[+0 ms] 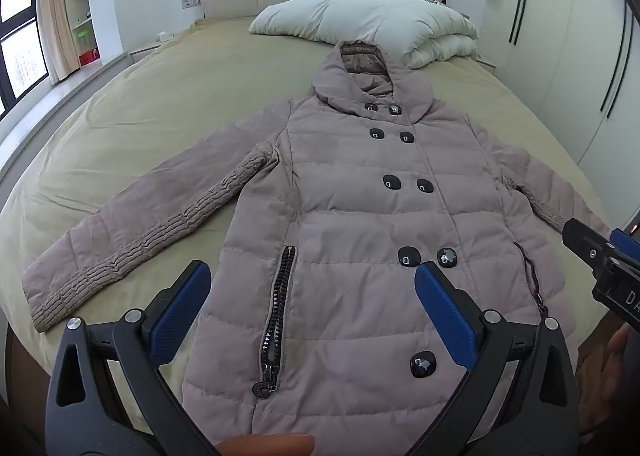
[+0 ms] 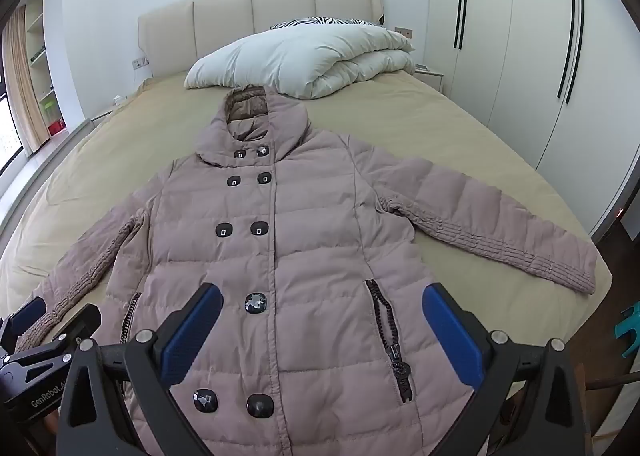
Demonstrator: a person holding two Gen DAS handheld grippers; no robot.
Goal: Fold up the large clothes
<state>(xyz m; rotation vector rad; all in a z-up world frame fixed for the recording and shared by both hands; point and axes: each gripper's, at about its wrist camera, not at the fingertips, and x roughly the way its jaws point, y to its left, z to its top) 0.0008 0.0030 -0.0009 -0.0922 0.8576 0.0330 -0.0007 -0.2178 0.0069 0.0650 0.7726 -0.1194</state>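
Observation:
A mauve quilted hooded coat (image 1: 360, 208) (image 2: 280, 248) lies flat and face up on the bed, buttoned, both sleeves spread out to the sides, hood toward the headboard. My left gripper (image 1: 312, 276) hovers open above the coat's lower left part, near the left pocket zipper (image 1: 276, 316). My right gripper (image 2: 322, 296) hovers open above the lower right part, near the right pocket zipper (image 2: 390, 336). Nothing is between either pair of blue pads. Each gripper shows at the edge of the other's view: the right one (image 1: 600, 256), the left one (image 2: 48, 328).
The bed (image 1: 160, 104) has a tan sheet. A folded white duvet (image 2: 304, 60) and a zebra pillow (image 2: 320, 21) lie by the padded headboard. White wardrobes (image 2: 520, 36) stand on the right, shelves and a window (image 1: 20, 36) on the left. A teal stool (image 2: 630, 330) sits low right.

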